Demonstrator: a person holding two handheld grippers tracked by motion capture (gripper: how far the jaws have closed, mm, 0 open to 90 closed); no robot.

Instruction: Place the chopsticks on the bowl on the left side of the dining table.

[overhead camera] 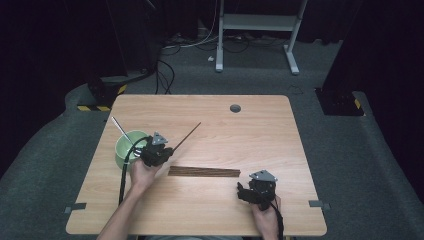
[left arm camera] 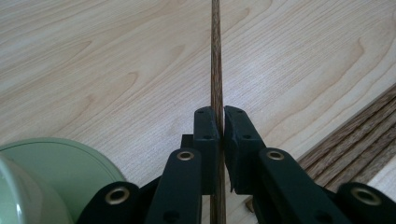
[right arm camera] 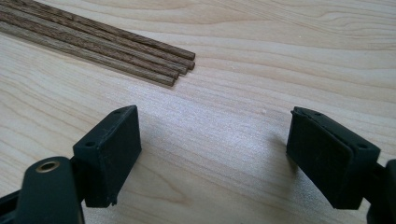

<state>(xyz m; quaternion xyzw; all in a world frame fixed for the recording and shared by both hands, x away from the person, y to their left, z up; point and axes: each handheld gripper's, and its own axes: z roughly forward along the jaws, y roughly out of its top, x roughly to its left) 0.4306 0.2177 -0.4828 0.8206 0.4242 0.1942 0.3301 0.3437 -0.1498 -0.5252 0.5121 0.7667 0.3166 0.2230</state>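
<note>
My left gripper (overhead camera: 165,152) (left arm camera: 221,128) is shut on a thin dark wooden chopstick (overhead camera: 188,135) (left arm camera: 215,60), which sticks out from the jaws up and to the right over the table. Beside that gripper stands a light green cup (overhead camera: 126,147) (left arm camera: 51,168) with a pale stick (overhead camera: 120,129) leaning in it. A bundle of several dark chopsticks (overhead camera: 203,171) (right arm camera: 100,42) (left arm camera: 359,135) lies flat at the middle of the table. My right gripper (overhead camera: 242,191) (right arm camera: 212,156) rests open near the front right, just right of the bundle's end, with nothing between its jaws.
The wooden table (overhead camera: 240,130) has a round grommet hole (overhead camera: 235,108) near its far edge. Beyond it stand a white desk frame (overhead camera: 257,22), cables on the grey carpet and dark curtains. Tape marks (overhead camera: 75,207) sit at the table's front corners.
</note>
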